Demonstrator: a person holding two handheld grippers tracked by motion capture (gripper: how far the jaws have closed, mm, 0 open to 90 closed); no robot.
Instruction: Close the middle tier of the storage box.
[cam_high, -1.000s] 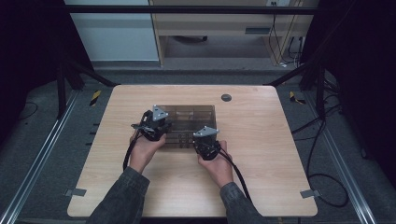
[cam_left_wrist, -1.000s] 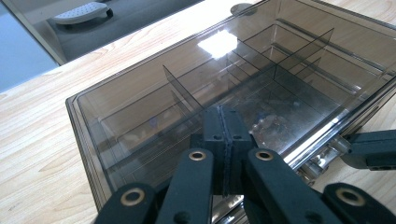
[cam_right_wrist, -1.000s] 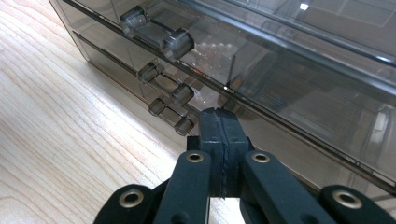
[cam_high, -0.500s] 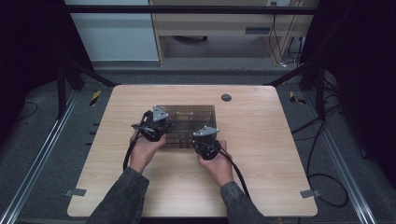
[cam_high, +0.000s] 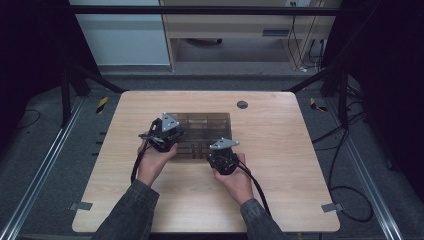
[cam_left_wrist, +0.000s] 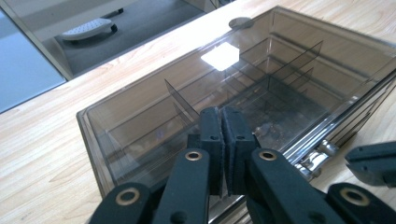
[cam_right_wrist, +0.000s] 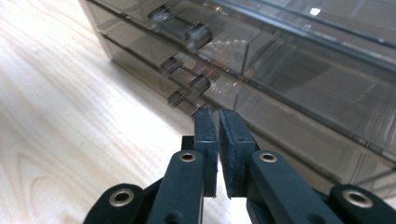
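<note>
A smoky see-through drawer box (cam_high: 210, 125) with inner dividers sits mid-table. My left gripper (cam_high: 176, 136) rests at its near left corner; in the left gripper view the jaws (cam_left_wrist: 222, 114) stand together over the box lid (cam_left_wrist: 140, 116), holding nothing. My right gripper (cam_high: 220, 149) faces the box's front side. In the right gripper view its jaws (cam_right_wrist: 214, 114) point at the drawer fronts (cam_right_wrist: 303, 84) and their small clear handles (cam_right_wrist: 189, 84), with only a thin slit between the pads. Both grippers' jaws have just eased apart very slightly. The right gripper (cam_left_wrist: 373, 161) also shows at the left gripper view's right edge.
The wooden table (cam_high: 300, 165) has a round grey grommet (cam_high: 242, 104) behind the box. Metal rails run along both sides on the floor, cables (cam_high: 345, 195) lie at the right, and a cabinet (cam_high: 240, 35) stands beyond the far edge.
</note>
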